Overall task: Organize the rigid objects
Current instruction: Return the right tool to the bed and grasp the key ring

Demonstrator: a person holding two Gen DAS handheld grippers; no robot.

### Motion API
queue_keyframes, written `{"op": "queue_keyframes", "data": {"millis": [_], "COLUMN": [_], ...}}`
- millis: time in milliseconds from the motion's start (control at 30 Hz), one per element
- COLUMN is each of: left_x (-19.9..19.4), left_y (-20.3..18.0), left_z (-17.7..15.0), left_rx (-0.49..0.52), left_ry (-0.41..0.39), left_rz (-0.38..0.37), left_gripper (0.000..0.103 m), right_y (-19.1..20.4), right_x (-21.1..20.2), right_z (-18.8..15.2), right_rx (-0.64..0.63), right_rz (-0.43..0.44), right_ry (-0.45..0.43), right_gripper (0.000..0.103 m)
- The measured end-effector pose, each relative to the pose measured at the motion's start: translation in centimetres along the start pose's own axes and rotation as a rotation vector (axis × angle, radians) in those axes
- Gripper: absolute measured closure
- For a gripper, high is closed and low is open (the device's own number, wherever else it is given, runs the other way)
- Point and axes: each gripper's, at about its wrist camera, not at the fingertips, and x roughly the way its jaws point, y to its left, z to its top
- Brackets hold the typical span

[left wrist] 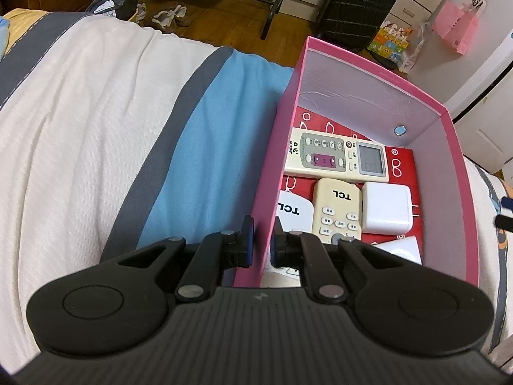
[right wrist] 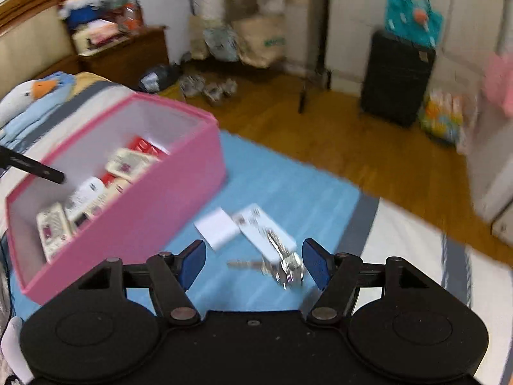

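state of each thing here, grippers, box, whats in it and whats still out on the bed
left gripper: jaws shut on the pink box wall
right gripper: jaws open, holding nothing
pink box: open, no lid on
remotes: lying flat in the box
white charger: out on the blue sheet
keys: out on the blue sheet

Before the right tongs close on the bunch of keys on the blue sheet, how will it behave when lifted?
The bunch of keys is probably loose metal pieces on a ring, so it may dangle and swing. It looks shiny, so perhaps slippery. It lies partly on a white card, which could shift too. The open right tongs straddle it.
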Motion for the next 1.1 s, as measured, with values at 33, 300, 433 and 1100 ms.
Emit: {"op": "queue_keyframes", "data": {"millis": [33, 300, 433, 1100], "left_x": [0.0, 0.0, 0.1, 0.3], "left_y": [0.0, -0.3, -0.3, -0.5], "left_z": [0.0, -0.1, 0.0, -0.1], "left_rx": [0.002, 0.02, 0.017, 0.026], "left_ry": [0.0, -0.004, -0.003, -0.002], "left_rz": [0.0, 0.01, 0.008, 0.011], "left_gripper": [0.094, 0.094, 0.094, 0.094], "right_y": [-0.4, -2.4, -1.9, -0.5], "right_x": [0.6, 4.9, 5.7, 3.1], "right_z": [-0.2, -0.7, -1.1, -3.1], "right_rx": [0.024, 0.119, 0.071, 0.096], "right_rz": [0.002, -0.023, -0.04, 0.096], "right_ry": [0.017, 0.081, 0.097, 0.147], "right_gripper": [0.032, 0.043, 0.059, 0.097]}}
